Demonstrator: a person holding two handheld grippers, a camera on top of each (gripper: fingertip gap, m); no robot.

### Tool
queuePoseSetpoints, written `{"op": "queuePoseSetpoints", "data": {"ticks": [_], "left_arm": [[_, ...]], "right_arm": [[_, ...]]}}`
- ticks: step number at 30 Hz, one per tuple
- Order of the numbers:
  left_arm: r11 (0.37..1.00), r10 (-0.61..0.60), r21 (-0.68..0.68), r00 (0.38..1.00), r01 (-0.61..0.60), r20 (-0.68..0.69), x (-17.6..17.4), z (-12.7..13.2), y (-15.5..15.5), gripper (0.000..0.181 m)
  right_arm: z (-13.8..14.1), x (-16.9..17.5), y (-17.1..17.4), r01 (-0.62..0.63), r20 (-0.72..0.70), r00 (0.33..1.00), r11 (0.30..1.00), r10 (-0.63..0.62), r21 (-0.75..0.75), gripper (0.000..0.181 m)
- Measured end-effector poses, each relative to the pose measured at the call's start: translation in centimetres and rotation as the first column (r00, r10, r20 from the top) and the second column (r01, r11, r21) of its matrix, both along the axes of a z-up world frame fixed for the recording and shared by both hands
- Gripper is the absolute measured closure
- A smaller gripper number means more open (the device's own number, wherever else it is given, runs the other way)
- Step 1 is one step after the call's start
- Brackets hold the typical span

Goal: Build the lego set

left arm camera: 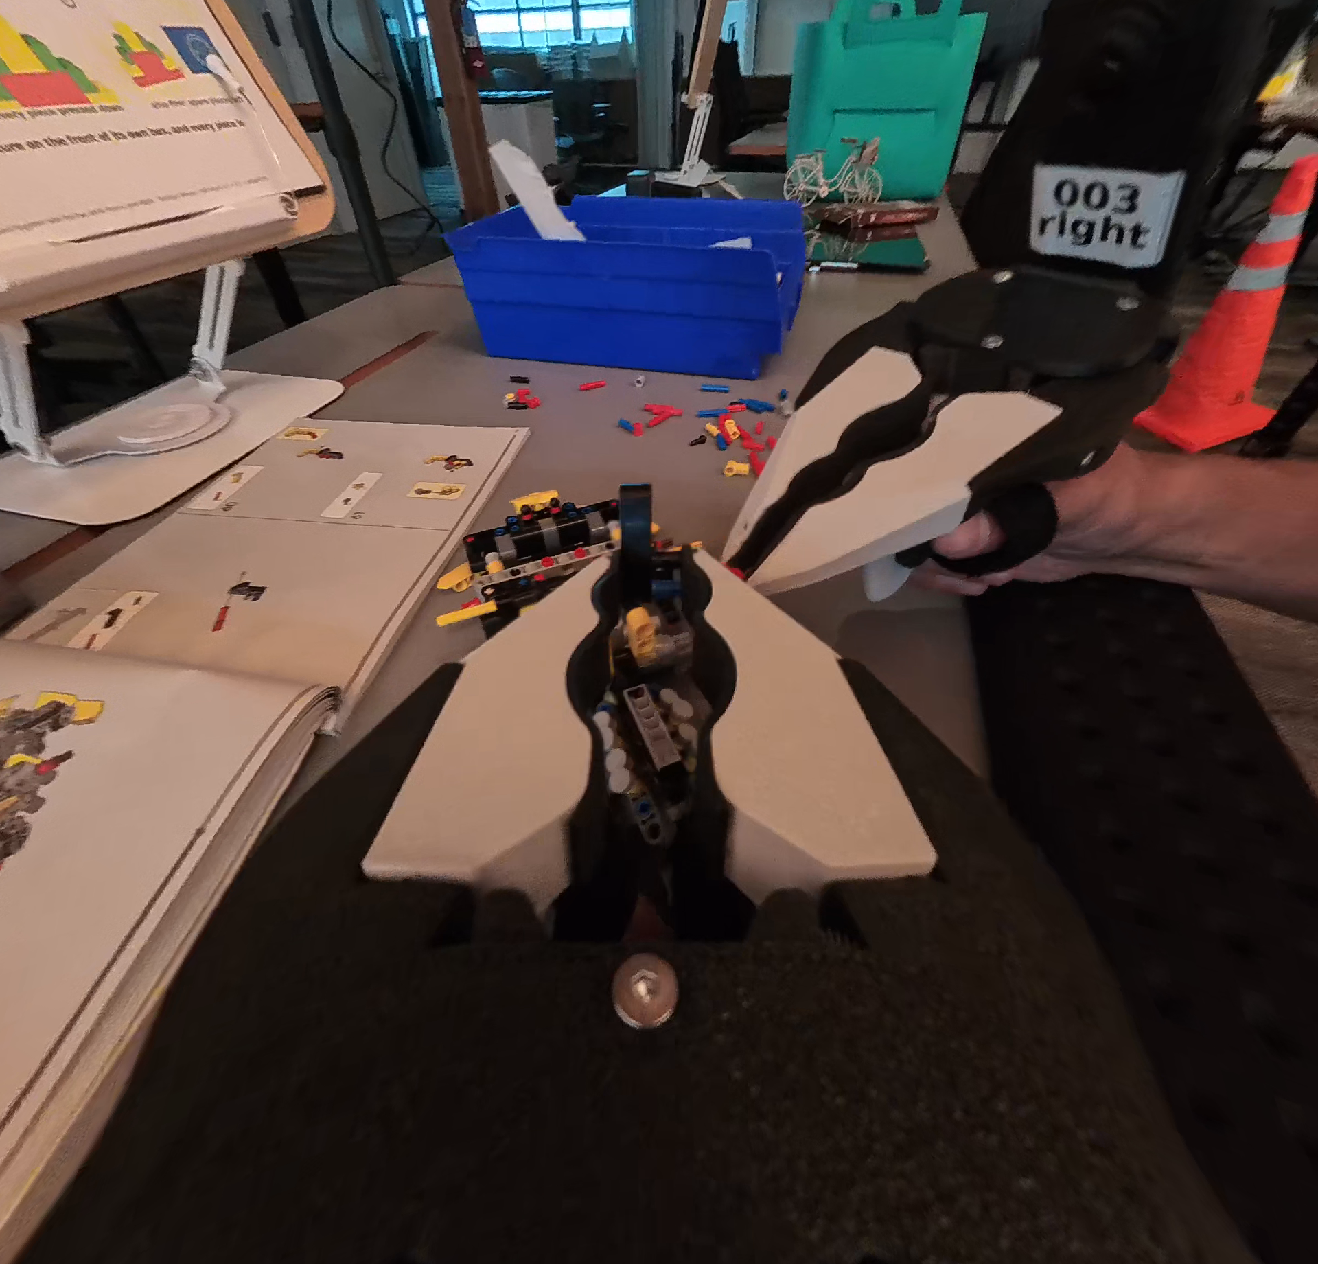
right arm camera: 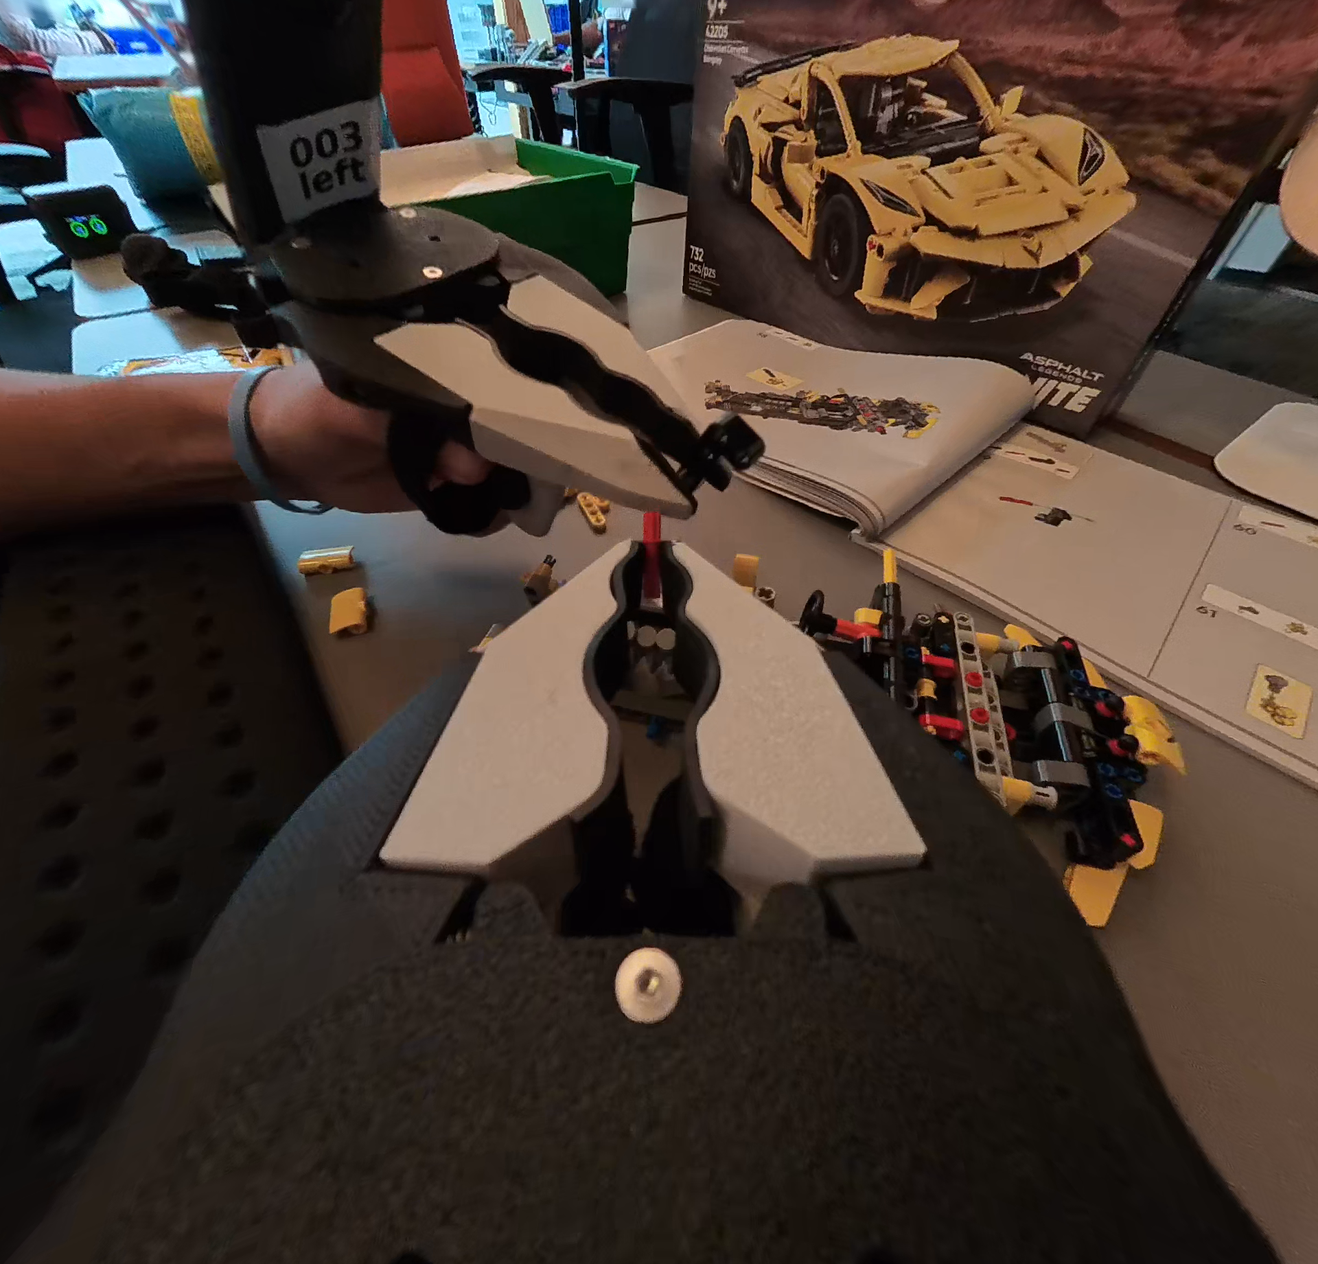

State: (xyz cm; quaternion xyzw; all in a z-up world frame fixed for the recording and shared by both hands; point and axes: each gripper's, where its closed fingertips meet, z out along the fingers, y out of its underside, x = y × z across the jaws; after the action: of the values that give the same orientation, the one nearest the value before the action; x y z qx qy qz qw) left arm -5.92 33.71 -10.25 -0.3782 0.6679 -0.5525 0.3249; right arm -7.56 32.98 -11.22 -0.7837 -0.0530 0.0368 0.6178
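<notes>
My left gripper is shut on a small black Lego piece that sticks out past its tips. It also shows in the right wrist view, with the black piece at its tips. My right gripper is shut on a thin red axle, whose end points up just below the left gripper's tips. In the left wrist view the right gripper comes in from the right, tips almost touching the left's. The partly built black, grey and yellow chassis lies on the table.
An open instruction booklet lies beside the chassis. Loose red, blue and yellow pieces lie before a blue bin. The set's box, a green bin, yellow parts and an orange cone stand around. Left and right tips are no more than a few centimetres apart.
</notes>
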Motion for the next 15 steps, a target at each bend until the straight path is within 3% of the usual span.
{"op": "queuePoseSetpoints", "data": {"ticks": [3,7,15], "left_arm": [[0.999,-0.031,-0.013,0.999,0.031,-0.011,-0.2,-0.1,-0.6,0.164],[1.0,0.027,0.004,1.0,-0.027,0.009,0.0,0.4,0.6,0.164],[1.0,-0.028,0.014,0.999,0.028,-0.023,-0.2,-0.4,-0.6,0.164]], "right_arm": [[-0.5,0.0,0.2,0.015,0.045,0.999,1.0,-0.014,-0.028,0.177],[0.2,0.2,0.0,0.033,0.076,0.997,0.999,-0.034,0.009,0.177],[0.8,0.4,-0.1,0.044,0.081,0.996,0.998,-0.048,0.043,0.177]]}}
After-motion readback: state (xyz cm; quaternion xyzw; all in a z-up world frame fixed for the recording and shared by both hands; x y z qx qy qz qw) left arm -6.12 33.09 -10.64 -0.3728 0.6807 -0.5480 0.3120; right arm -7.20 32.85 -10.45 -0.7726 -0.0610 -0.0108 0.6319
